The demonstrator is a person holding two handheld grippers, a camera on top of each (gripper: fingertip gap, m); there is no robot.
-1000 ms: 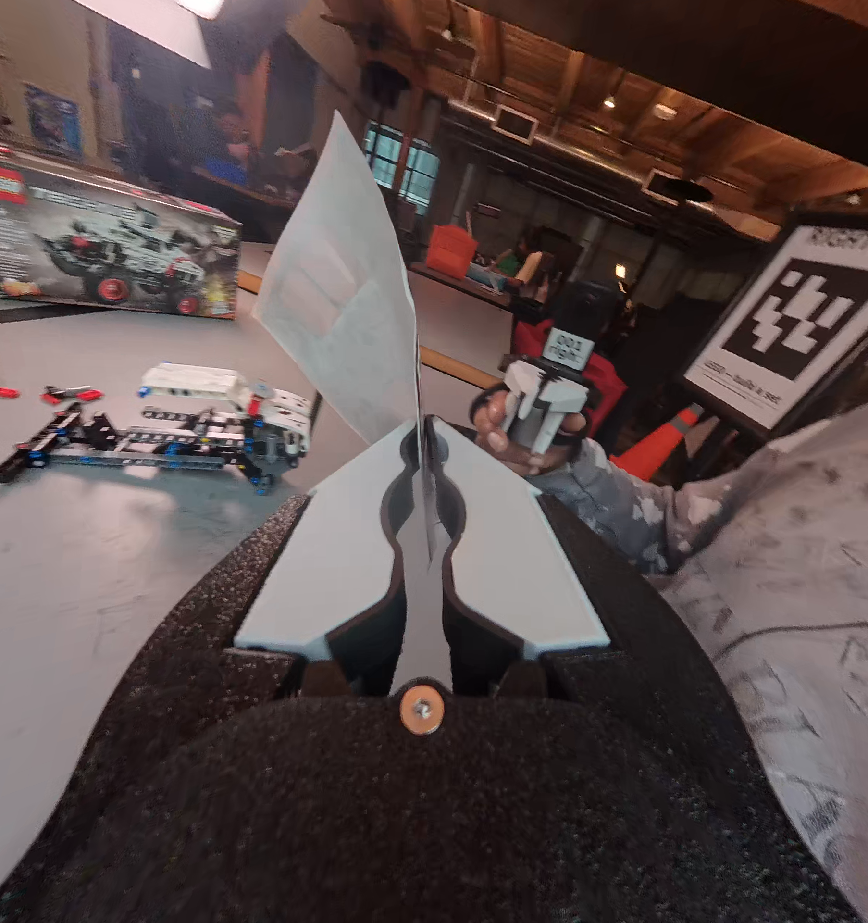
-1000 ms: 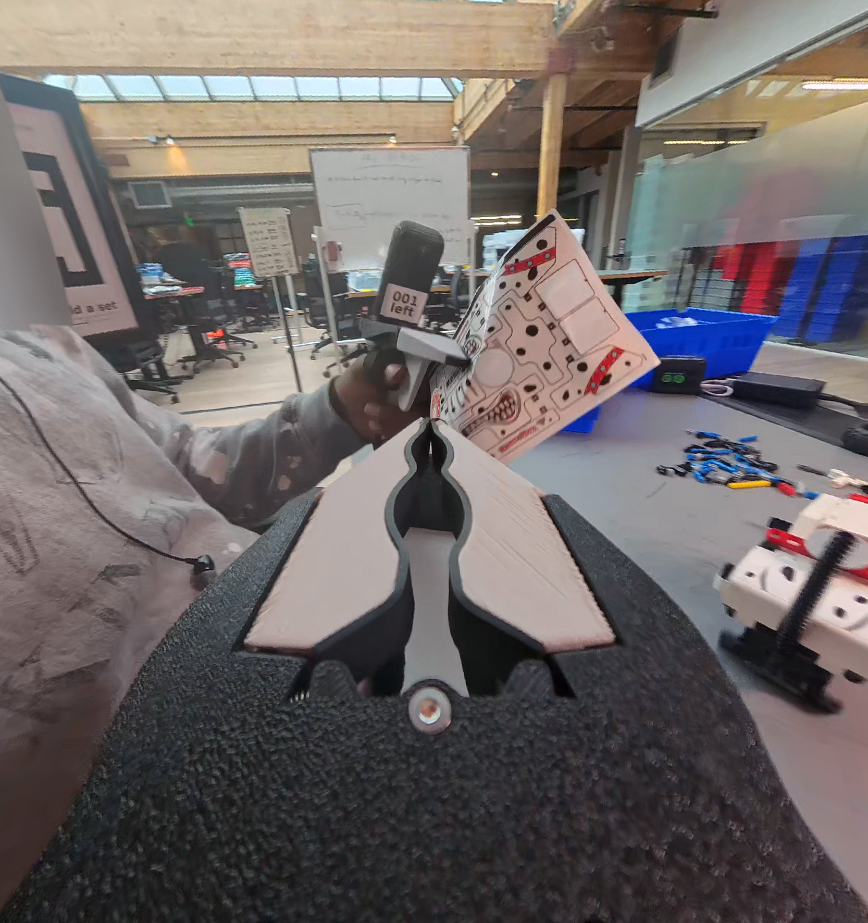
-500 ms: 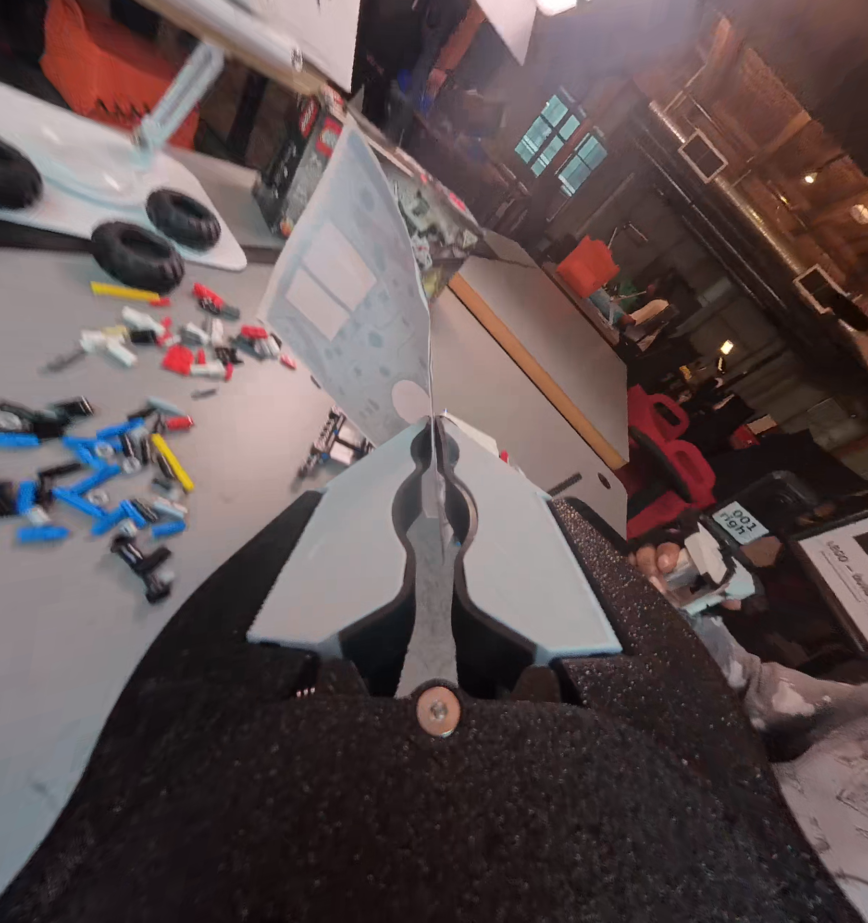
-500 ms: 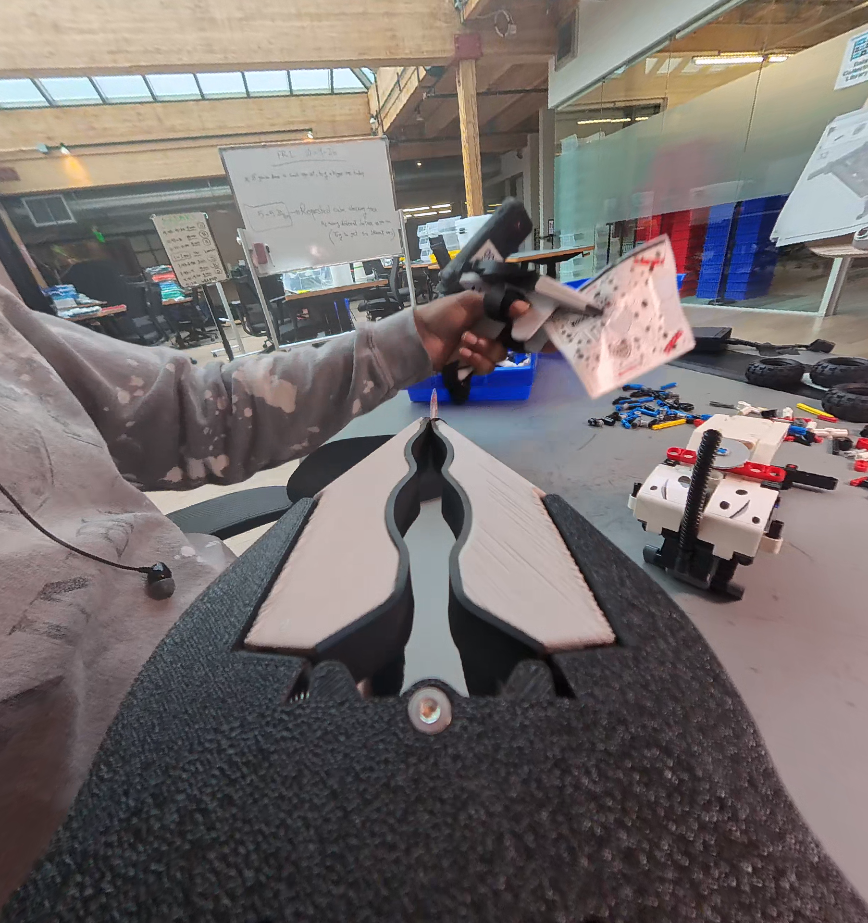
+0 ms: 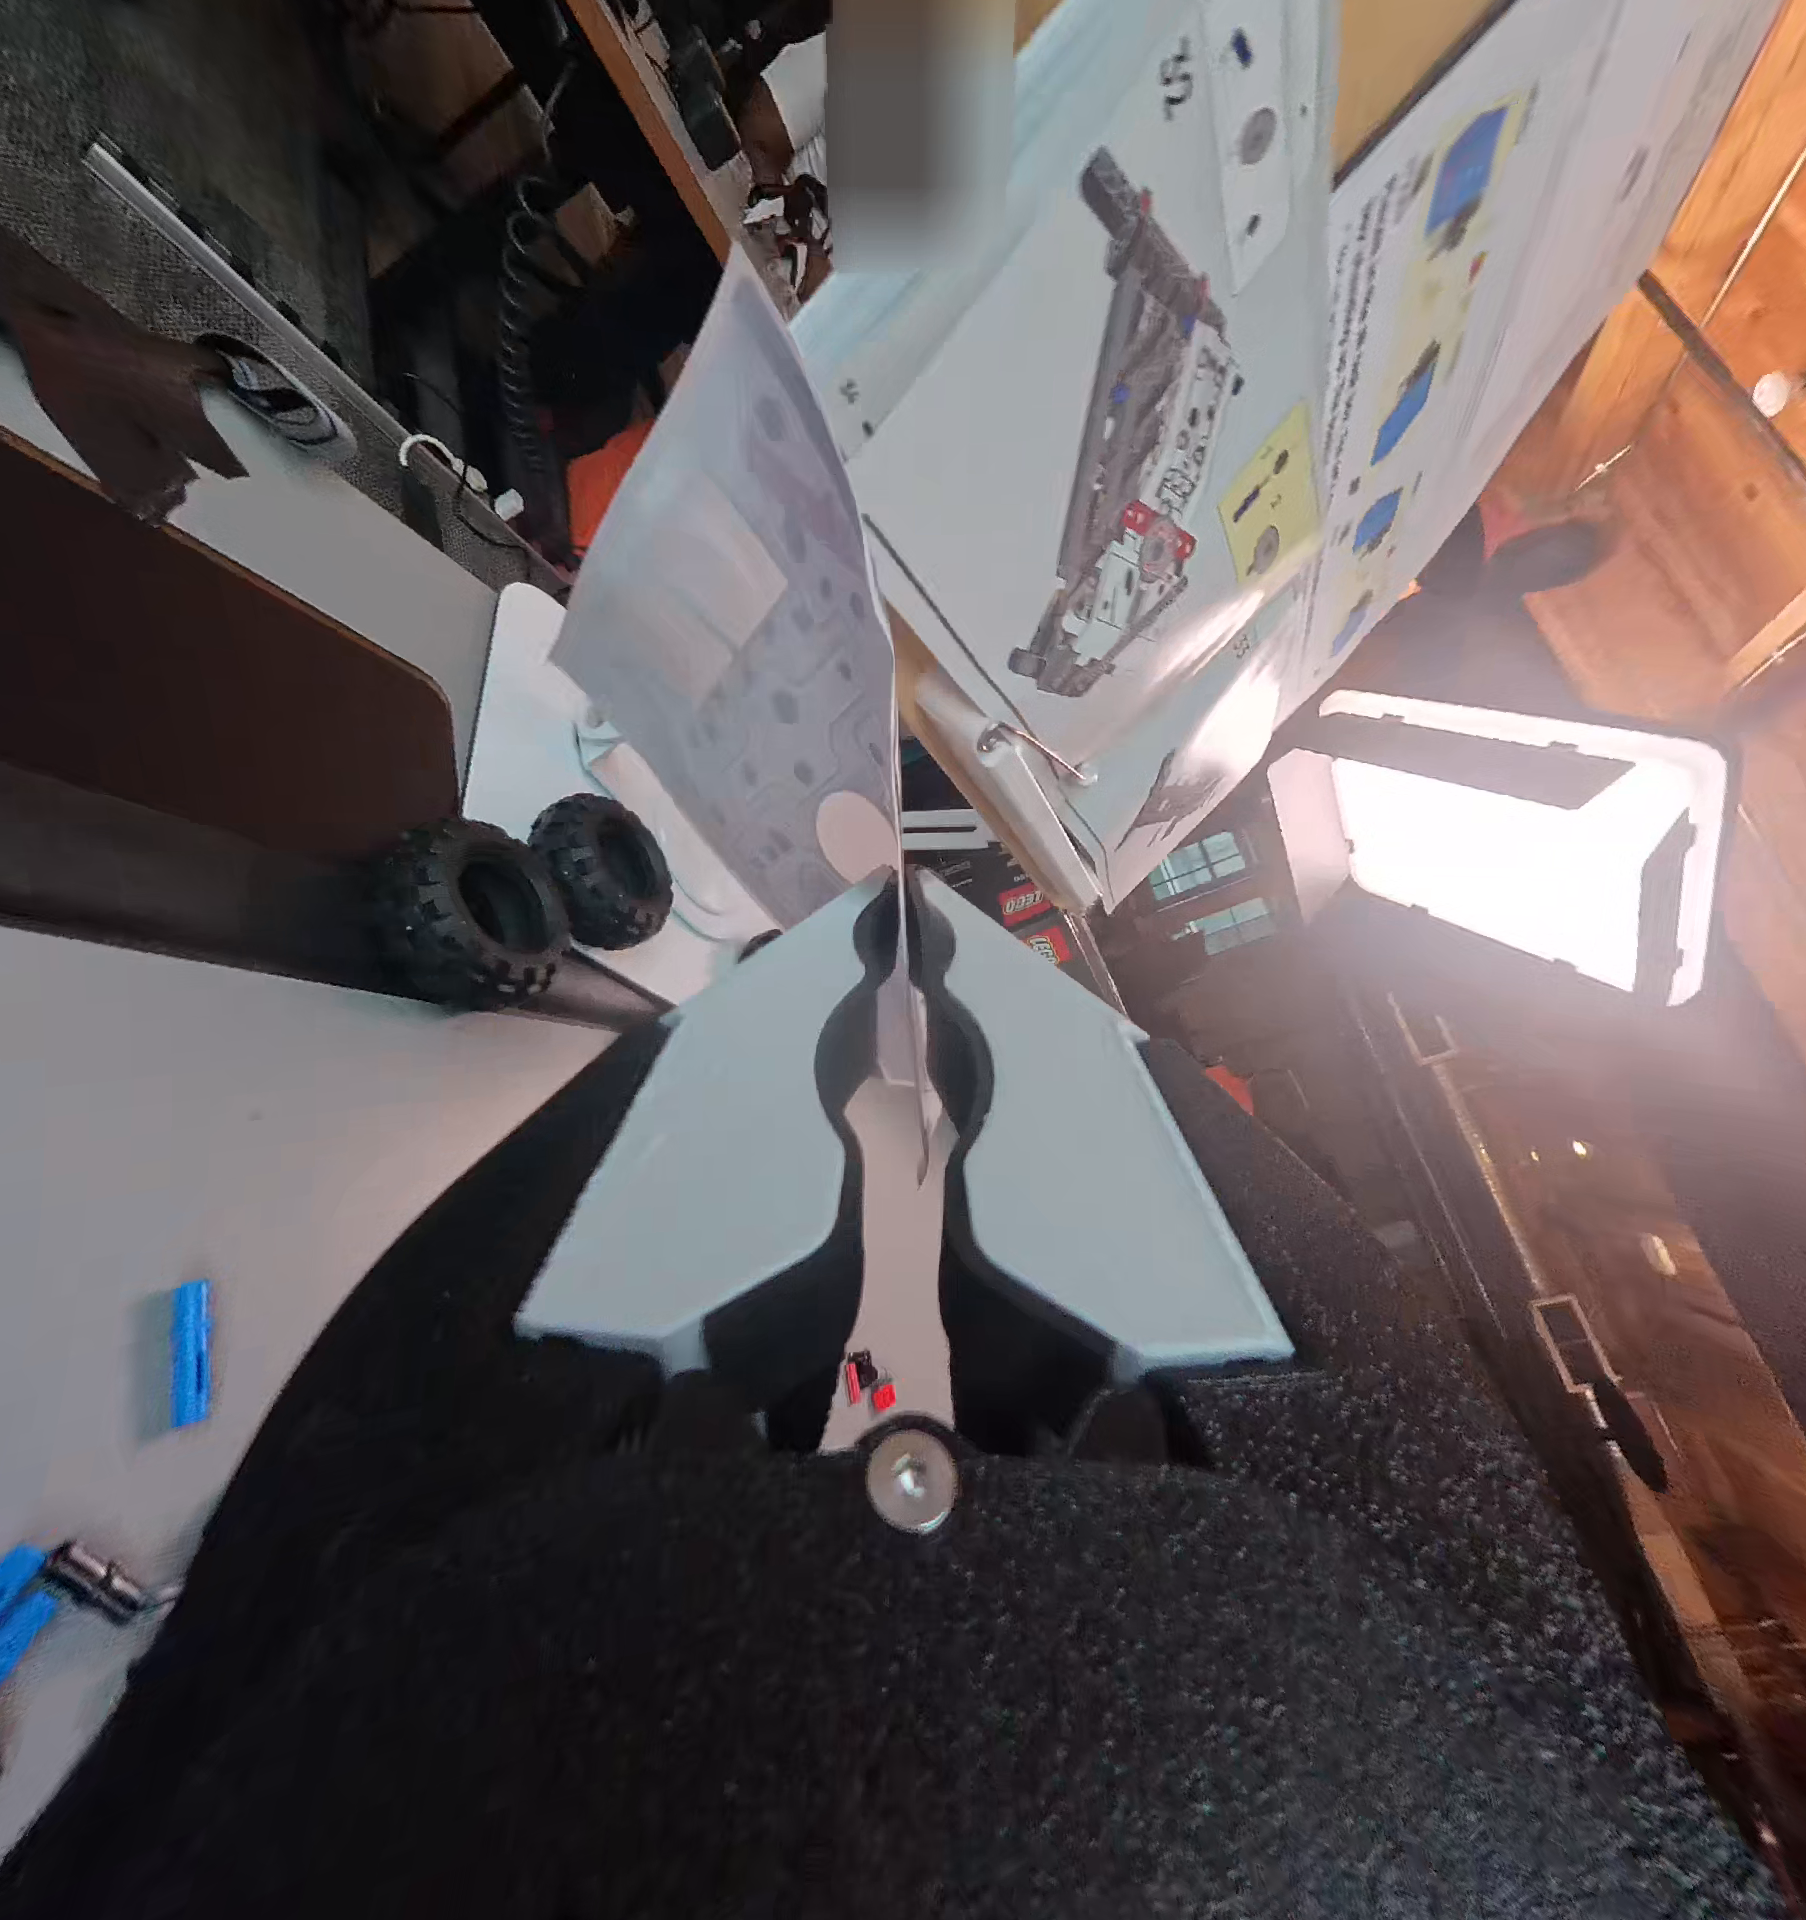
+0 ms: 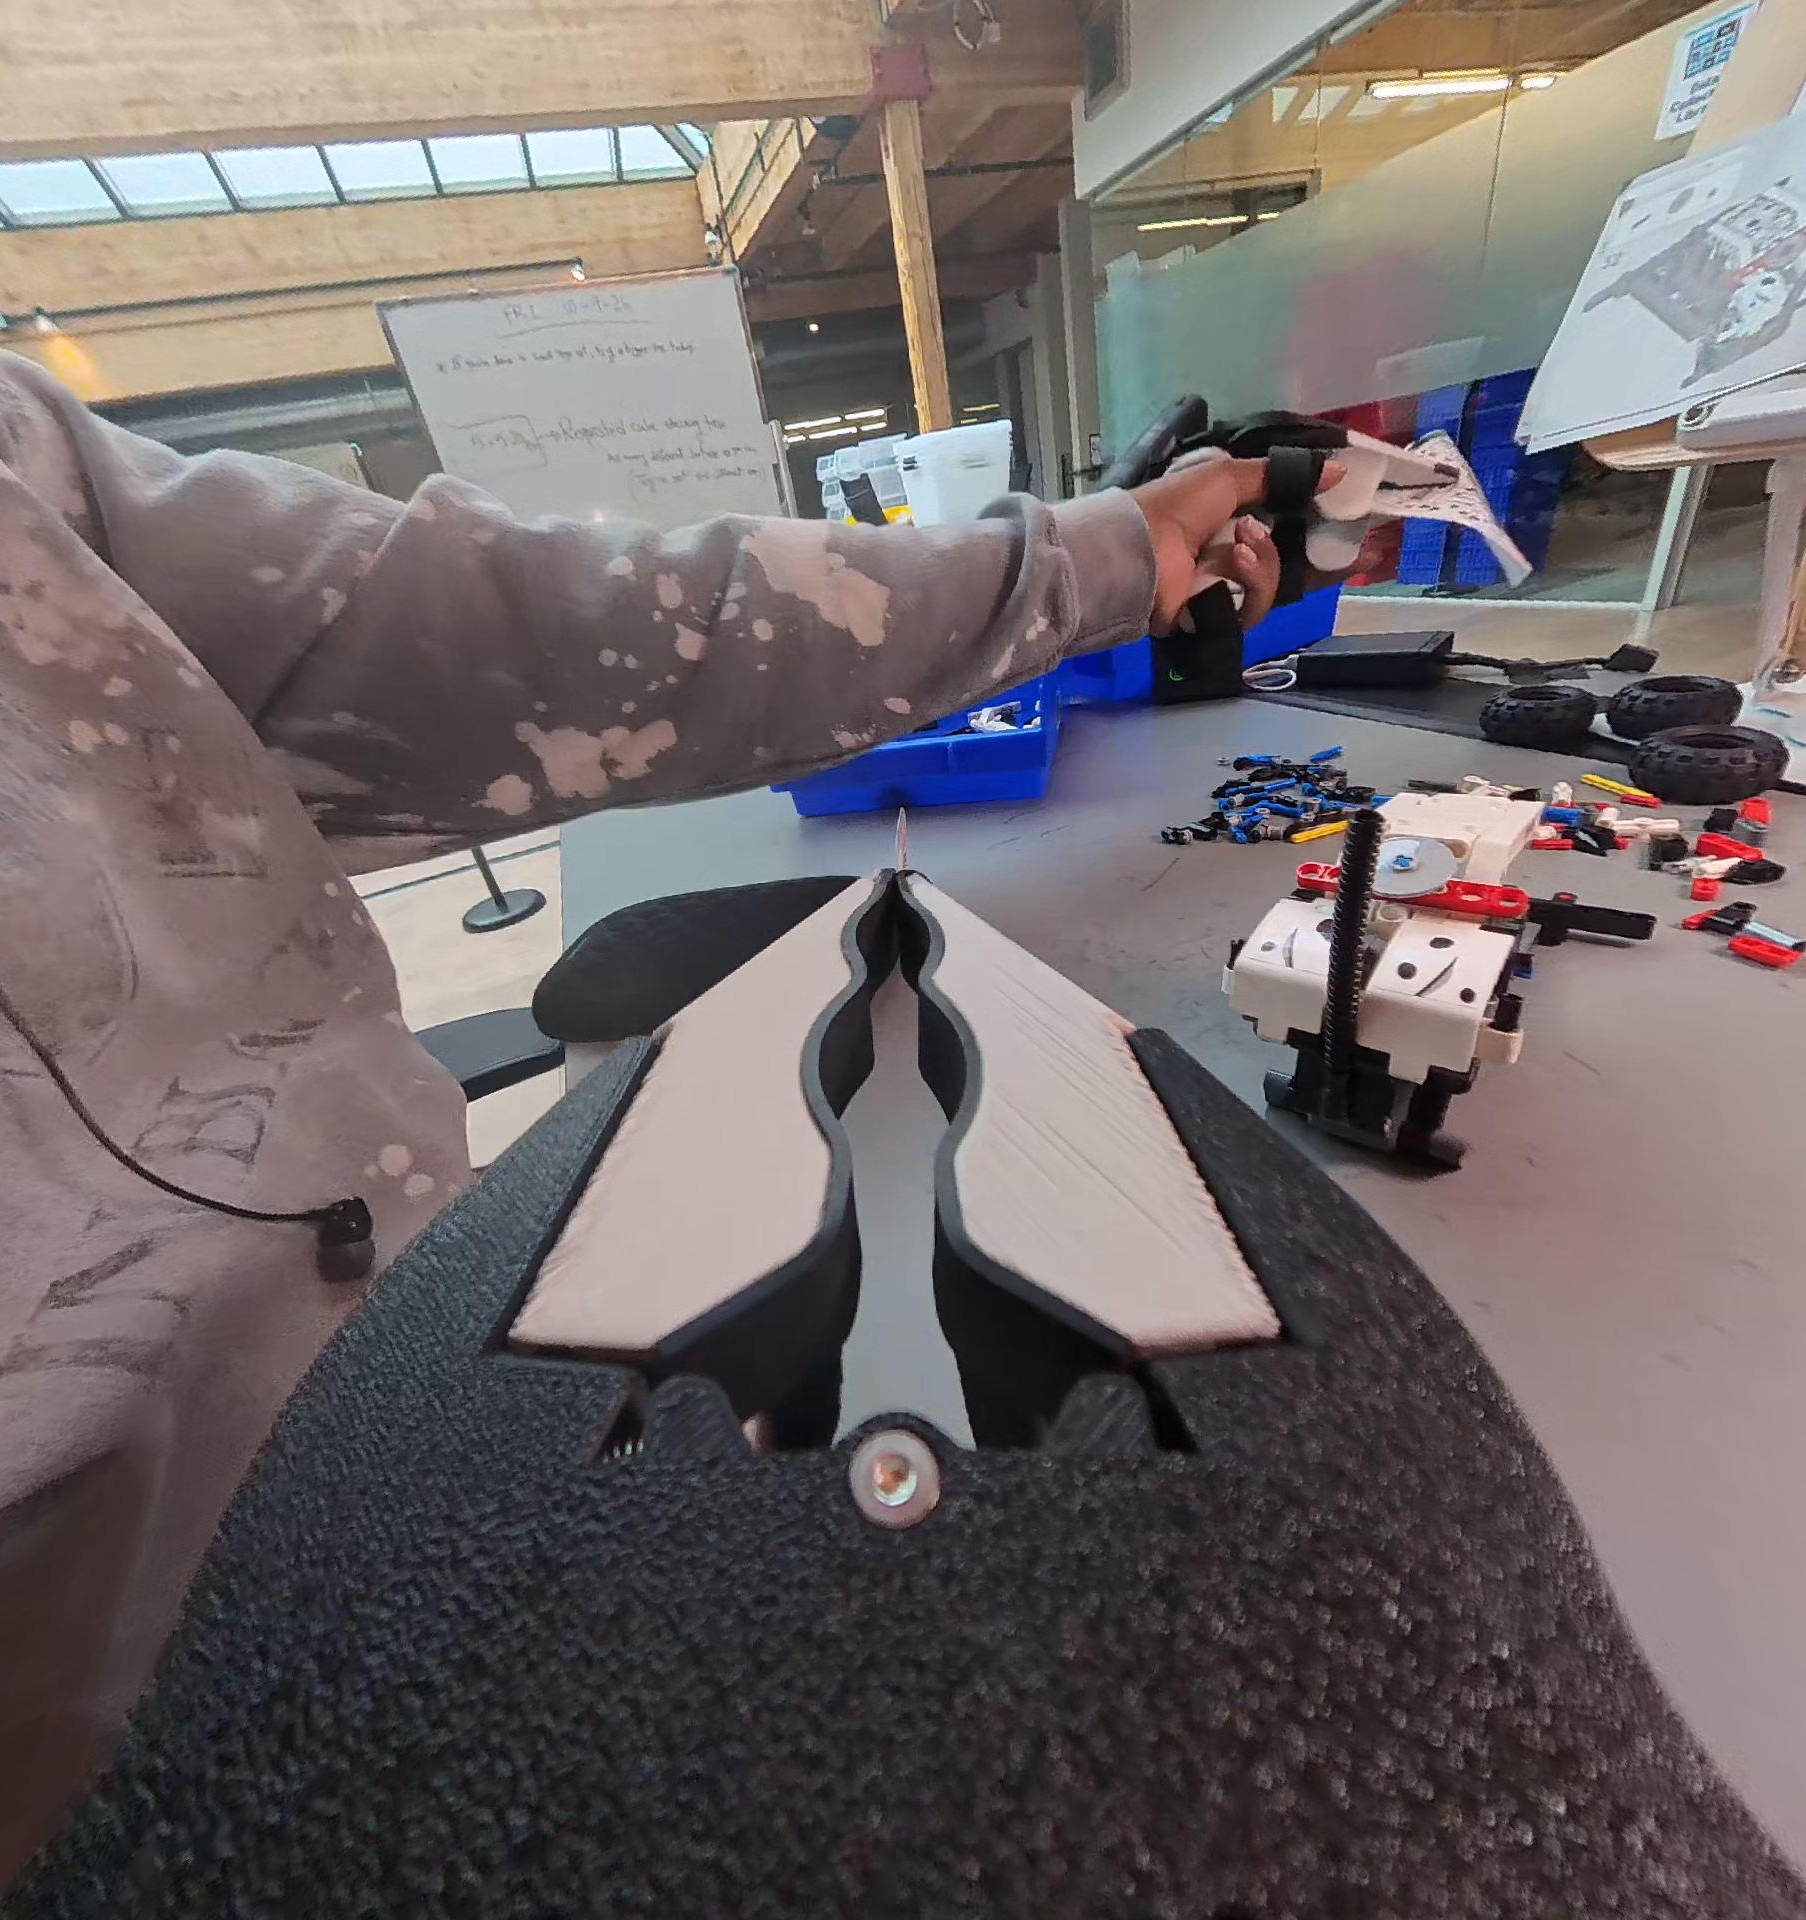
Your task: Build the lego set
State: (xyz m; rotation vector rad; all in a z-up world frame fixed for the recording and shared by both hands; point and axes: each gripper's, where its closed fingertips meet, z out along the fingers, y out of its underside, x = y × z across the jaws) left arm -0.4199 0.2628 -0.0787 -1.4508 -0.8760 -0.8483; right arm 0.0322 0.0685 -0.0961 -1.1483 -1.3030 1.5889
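Left claw (image 5: 904,883): recorded as clamped on the lower corner of a sticker sheet (image 5: 743,665), the sheet standing edge-on between the closed tips. It was carried at arm's length over the far side of the counter (image 6: 1657,1247), near the propped instruction booklet (image 5: 1117,436); the reach was judged to be for setting the sheet aside or checking it against the open page.

Right claw (image 6: 899,878): recorded as pinched tight on a small sliver (image 6: 900,836) projecting just beyond the tips, judged a peeled sticker; its face could not be made out. It was held low, near the person's body, well apart from the model, probably kept clear until placement.

Partly built truck (image 6: 1387,966): white body with black spots, red beams and a black spring upright in front, stood on the counter to the right of the right claw, untouched by either claw.

Loose parts (image 6: 1283,795): blue, black, red and yellow pieces scattered behind the truck. Tyres (image 6: 1699,758): three black ones lay beyond, unfitted.

Writing: a whiteboard (image 6: 587,395), a booklet page and a red brand logo on a box (image 5: 1024,904) were noted; no wording is entered.
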